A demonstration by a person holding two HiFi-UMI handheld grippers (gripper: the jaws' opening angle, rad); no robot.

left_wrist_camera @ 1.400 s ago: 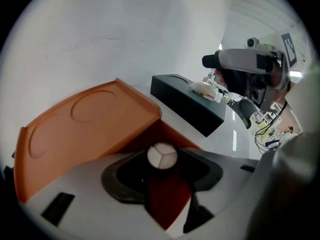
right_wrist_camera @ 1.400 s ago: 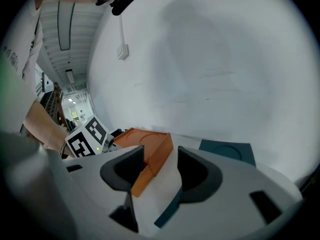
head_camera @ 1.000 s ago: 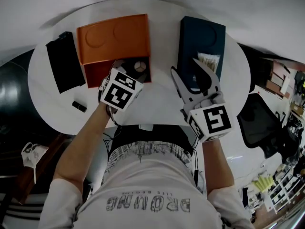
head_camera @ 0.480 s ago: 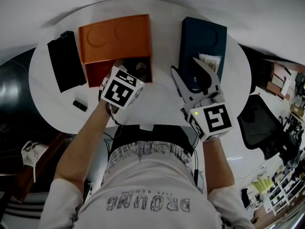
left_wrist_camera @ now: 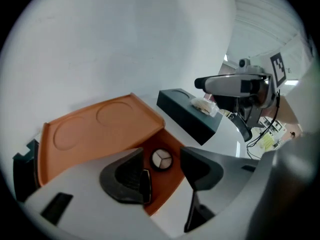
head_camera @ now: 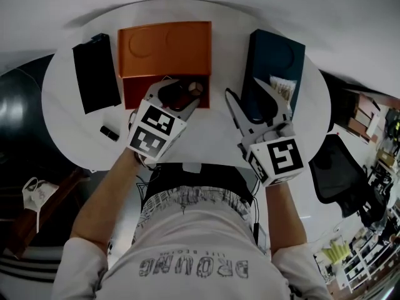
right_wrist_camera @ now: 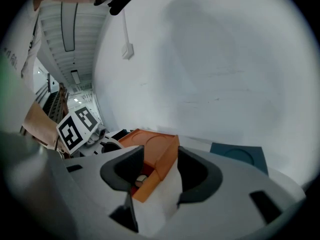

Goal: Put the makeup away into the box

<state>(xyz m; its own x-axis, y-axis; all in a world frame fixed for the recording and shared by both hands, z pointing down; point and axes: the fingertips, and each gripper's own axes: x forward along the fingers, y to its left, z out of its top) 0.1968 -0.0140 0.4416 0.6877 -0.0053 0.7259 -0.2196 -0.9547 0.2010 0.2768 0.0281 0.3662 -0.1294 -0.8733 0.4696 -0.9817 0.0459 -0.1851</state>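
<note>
An orange box (head_camera: 165,47) stands at the table's far middle with its near compartment open. A round compact (head_camera: 195,87) lies in that compartment, also seen as the compact (left_wrist_camera: 161,159) beside a slim dark item (left_wrist_camera: 145,186). My left gripper (head_camera: 178,97) hovers over the open compartment. Its jaws have just been opening and hold nothing; the compact lies below the gap of the left gripper (left_wrist_camera: 161,171). My right gripper (head_camera: 256,102) is open and empty in front of a dark blue box (head_camera: 278,61). A small black tube (head_camera: 109,132) lies at the near left.
A flat black case (head_camera: 95,72) lies left of the orange box. A pale packet (head_camera: 282,85) rests on the dark blue box. The round white table (head_camera: 212,136) ends close to the person's waist. In the right gripper view the orange box (right_wrist_camera: 155,156) shows between the jaws.
The left gripper has lifted and drawn back toward the person, so its fingers and the compact in the box now show. The right gripper has stayed put.
</note>
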